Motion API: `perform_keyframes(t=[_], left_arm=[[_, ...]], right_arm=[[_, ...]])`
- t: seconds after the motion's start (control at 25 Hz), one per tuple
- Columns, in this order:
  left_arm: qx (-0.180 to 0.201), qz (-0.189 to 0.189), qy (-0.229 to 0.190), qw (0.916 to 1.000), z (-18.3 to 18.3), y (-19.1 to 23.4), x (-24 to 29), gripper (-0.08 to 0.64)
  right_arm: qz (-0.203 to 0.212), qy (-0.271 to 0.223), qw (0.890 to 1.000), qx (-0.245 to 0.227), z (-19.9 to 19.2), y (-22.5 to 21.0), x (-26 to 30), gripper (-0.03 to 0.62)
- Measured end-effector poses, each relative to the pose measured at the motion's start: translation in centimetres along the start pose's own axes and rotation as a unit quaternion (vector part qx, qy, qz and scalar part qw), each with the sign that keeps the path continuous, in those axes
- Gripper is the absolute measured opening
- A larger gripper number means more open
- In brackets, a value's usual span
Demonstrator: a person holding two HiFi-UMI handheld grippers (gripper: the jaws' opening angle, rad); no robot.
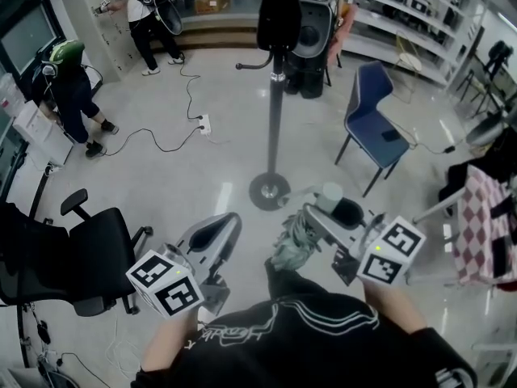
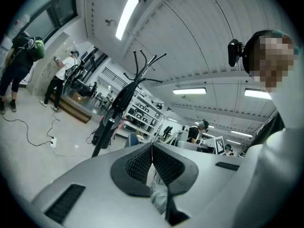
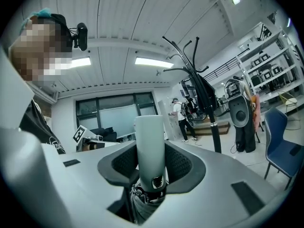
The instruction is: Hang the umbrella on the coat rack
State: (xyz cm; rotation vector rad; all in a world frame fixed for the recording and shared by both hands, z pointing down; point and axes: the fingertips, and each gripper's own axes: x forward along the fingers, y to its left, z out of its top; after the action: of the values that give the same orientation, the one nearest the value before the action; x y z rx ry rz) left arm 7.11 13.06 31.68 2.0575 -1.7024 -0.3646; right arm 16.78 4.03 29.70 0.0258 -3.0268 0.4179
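Observation:
The coat rack (image 1: 275, 120) stands ahead on a round base, with a dark coat (image 1: 279, 10) hanging at its top. It also shows in the left gripper view (image 2: 118, 103) and the right gripper view (image 3: 202, 91). My right gripper (image 1: 327, 208) is shut on the pale handle (image 3: 150, 146) of the folded umbrella. The handle stands up between the pads, and the grey-green canopy (image 1: 291, 245) hangs below. My left gripper (image 1: 230, 225) is level to the left of the umbrella, its pad tips (image 2: 142, 163) meeting. Grey fabric (image 2: 159, 194) shows in the gap under them.
A blue chair (image 1: 371, 120) stands right of the rack and a black office chair (image 1: 89, 257) at the left. A cable and power strip (image 1: 203, 124) lie on the floor. A speaker (image 1: 311, 31) stands behind the rack. Two people (image 1: 73, 87) work at the back left.

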Motion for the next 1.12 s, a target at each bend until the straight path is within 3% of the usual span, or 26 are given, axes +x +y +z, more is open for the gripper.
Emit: perform_keyframes(t=[0.56,1.12], left_arm=[[-0.013,0.027,0.021,0.9993,3.3,9.5,7.1,0.002],[-0.024,0.013,0.073,0.9969,7.1,20.0,18.6,0.003]], right_arm=[[0.029,-0.005,1.000,-0.003,1.6,-8.8,8.7,0.161],[0.063,-0.002,0.998,-0.002,4.2,-19.0,18.4,0.161]])
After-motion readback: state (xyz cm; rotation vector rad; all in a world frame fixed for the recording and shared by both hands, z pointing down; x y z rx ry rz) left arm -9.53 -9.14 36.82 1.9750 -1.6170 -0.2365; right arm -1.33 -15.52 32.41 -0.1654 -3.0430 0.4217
